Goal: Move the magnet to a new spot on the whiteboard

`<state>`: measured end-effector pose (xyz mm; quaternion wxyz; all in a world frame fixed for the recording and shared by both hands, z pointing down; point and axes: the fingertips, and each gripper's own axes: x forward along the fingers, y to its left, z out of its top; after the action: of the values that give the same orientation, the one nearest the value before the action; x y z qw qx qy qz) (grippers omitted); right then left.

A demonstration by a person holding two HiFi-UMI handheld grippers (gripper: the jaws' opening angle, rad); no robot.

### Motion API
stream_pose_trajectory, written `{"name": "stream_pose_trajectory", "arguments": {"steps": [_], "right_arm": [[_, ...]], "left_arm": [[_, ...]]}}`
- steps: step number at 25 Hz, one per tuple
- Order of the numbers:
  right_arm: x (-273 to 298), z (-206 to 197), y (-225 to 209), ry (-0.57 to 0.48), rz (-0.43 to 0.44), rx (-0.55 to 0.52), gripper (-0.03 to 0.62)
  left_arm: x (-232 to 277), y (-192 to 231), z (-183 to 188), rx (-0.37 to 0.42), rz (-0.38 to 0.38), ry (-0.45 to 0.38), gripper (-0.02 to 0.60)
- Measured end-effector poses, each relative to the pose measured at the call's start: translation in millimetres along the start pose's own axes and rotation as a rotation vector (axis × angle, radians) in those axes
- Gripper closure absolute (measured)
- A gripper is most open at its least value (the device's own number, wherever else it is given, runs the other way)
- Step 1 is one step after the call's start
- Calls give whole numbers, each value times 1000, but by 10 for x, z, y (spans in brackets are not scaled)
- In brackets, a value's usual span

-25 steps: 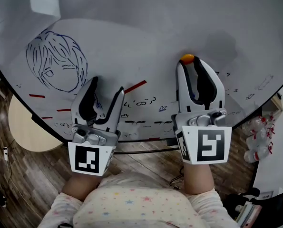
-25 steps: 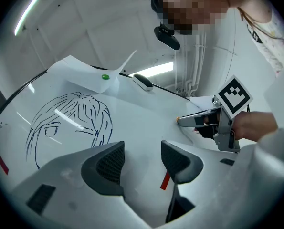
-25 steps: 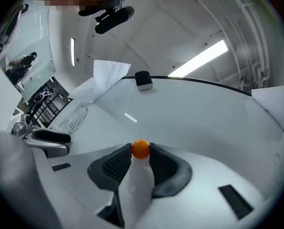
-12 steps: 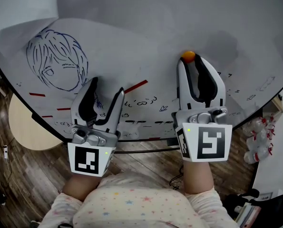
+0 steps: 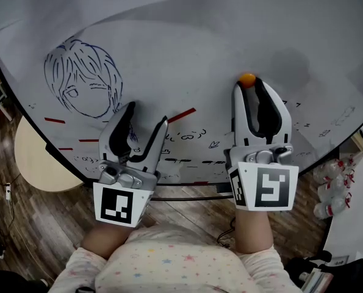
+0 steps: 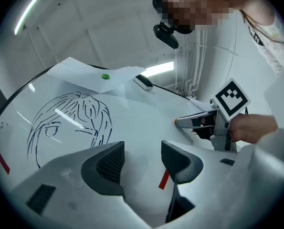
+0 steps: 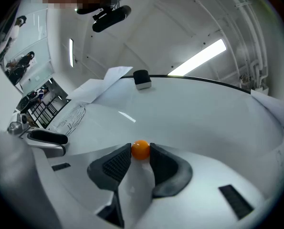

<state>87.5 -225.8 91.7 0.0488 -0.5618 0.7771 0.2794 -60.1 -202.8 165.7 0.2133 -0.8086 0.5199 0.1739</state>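
A small orange magnet (image 5: 247, 79) sits on the white whiteboard (image 5: 199, 35), right of centre. My right gripper (image 5: 248, 83) is shut on the orange magnet; in the right gripper view the ball (image 7: 141, 150) is pinched between both dark pads at the jaw tips, against the board. My left gripper (image 5: 147, 113) hovers open over the board's lower middle, nothing between its fingers (image 6: 106, 162). From the left gripper view the right gripper (image 6: 199, 122) shows at the right with an orange speck at its tip.
A blue sketch of a cartoon head (image 5: 83, 81) and short red strokes (image 5: 181, 115) mark the board. A paper sheet held by a green magnet (image 6: 105, 76) and an eraser (image 7: 142, 78) lie farther up. A round wooden stool (image 5: 38, 163) and bottles (image 5: 330, 191) stand below.
The head view has shifted a little. Against the board's marks, both grippers and the orange magnet keep their places; the right jaws stay on the magnet.
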Motion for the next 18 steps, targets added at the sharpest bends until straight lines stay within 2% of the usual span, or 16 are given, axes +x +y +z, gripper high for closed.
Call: {"name": "stream_pose_trajectory", "arguments": {"steps": [3, 9, 18], "right_arm": [[3, 2, 5, -2, 5, 9, 470], [-30, 64, 3, -17, 12, 20, 427], [-153, 122, 7, -39, 4, 31, 446]], "left_arm": [[-5, 6, -14, -1, 2, 5, 360], [-19, 1, -7, -4, 4, 7, 360], [-87, -19, 5, -8, 5, 15, 360]]}}
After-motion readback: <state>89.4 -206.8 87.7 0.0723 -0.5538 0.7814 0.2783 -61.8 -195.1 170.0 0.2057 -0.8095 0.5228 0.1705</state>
